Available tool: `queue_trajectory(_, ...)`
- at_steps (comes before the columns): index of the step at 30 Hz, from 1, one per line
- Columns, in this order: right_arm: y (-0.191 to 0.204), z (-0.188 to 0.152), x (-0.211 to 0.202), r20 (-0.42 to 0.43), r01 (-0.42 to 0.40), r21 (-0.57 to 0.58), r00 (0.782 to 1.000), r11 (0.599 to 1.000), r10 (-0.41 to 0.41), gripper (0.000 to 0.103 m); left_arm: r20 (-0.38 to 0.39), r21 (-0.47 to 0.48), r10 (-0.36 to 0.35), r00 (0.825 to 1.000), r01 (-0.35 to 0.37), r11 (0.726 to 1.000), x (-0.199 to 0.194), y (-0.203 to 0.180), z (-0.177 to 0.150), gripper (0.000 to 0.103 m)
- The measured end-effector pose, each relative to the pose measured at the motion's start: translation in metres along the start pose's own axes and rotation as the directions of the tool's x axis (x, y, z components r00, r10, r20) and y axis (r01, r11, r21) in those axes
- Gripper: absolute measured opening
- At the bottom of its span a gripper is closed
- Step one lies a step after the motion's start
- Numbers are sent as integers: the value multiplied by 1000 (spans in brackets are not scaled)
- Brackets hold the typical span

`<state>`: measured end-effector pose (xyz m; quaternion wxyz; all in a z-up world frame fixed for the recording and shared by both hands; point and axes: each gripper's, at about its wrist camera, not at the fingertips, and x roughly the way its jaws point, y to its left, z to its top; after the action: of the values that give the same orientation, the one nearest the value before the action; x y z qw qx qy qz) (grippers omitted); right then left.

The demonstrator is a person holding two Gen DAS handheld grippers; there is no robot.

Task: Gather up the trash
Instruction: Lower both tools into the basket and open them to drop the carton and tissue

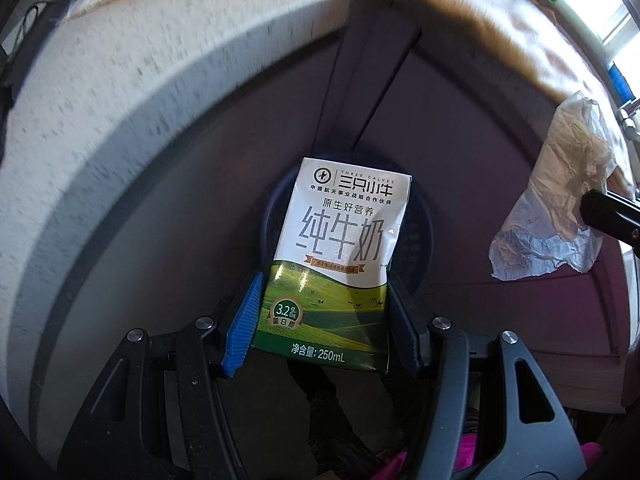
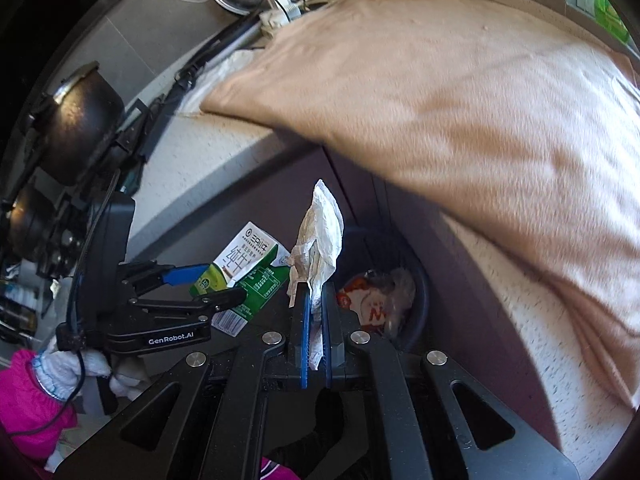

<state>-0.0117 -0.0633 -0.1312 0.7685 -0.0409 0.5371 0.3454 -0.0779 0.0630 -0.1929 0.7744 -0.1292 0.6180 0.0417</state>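
Milk carton (image 1: 340, 260) sits between left gripper (image 1: 324, 312) pads, directly above the bin (image 2: 416, 280). Crumpled paper (image 2: 320, 236) is pinched in right gripper (image 2: 316, 308), just right of carton. Wrappers (image 2: 376, 300) lie in bin. Counter (image 2: 192, 184) stands behind, cloth (image 2: 460, 100) draped on it.

Dark bin (image 2: 418, 304) mostly hidden behind milk carton (image 1: 340, 268) in left wrist view, its contents blurred in right wrist view; crumpled tissue (image 2: 320, 240) bottom hidden between pads; beige cloth (image 2: 460, 120) motion-blurred, cut off at right edge.
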Motion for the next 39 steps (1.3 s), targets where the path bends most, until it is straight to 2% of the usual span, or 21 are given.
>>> queue_trajectory(14, -4, -24, 53, -83, 50, -18, 995, 999, -52, 3, -105, 10, 36, 994, -35, 999, 60, -6, -10, 61)
queue_trajectory(18, -6, -28, 68, -103, 64, -15, 993, 998, -65, 3, -122, 28, 60, 991, -57, 998, 70, -11, -8, 61)
queue_trajectory(20, -8, -29, 75, -113, 70, -13, 991, 997, -71, 3, -130, 29, 64, 989, -61, 998, 78, -13, 2, 61)
queue_trajectory(28, -13, -26, 94, -130, 92, 0, 987, 996, -91, 4, -138, 40, 91, 986, -86, 996, 89, -14, 8, 61)
queue_trajectory(39, -15, -28, 96, -123, 100, 14, 988, 995, -98, 4, -106, 43, 106, 989, -102, 994, 86, -17, 24, 62)
